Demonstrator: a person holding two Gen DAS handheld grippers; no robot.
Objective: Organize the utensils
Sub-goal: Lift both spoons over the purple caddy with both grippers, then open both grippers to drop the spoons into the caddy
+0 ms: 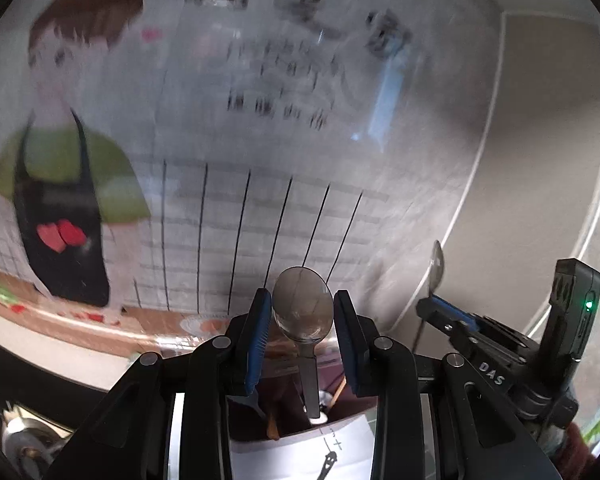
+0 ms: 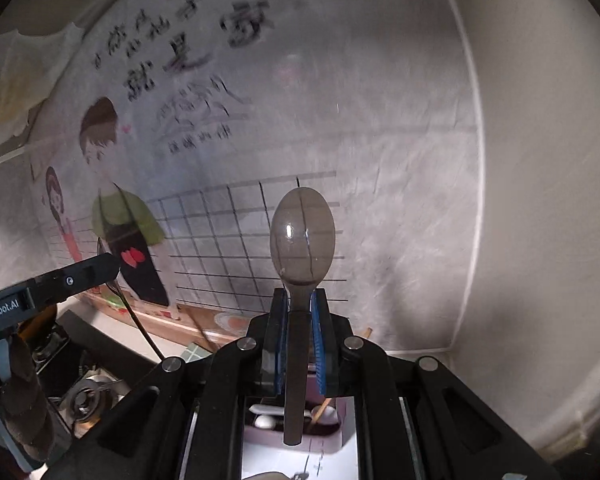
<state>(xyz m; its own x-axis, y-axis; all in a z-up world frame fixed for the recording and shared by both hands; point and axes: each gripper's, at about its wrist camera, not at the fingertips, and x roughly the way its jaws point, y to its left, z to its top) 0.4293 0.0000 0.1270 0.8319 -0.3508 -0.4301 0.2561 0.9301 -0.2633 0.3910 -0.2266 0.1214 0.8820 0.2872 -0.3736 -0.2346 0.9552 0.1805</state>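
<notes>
My right gripper (image 2: 300, 300) is shut on the dark handle of a metal spoon (image 2: 302, 240), bowl pointing up toward the wall. In the left wrist view that gripper (image 1: 448, 312) shows at the right with its spoon bowl (image 1: 438, 260) seen edge-on. My left gripper (image 1: 302, 300) has its blue pads apart around another metal spoon (image 1: 302, 304), whose dark handle runs down into a purple holder (image 1: 284, 412). Whether the pads touch the spoon I cannot tell. The holder (image 2: 296, 420) lies below my right gripper with white utensils and wooden chopsticks (image 2: 320, 410) in it.
A wall poster (image 2: 204, 168) with cartoon cooks and a grid stands close in front. A gas stove burner (image 2: 88, 396) is at the lower left. White paper (image 1: 300, 452) lies under the holder. A white corner wall (image 2: 540, 200) is at the right.
</notes>
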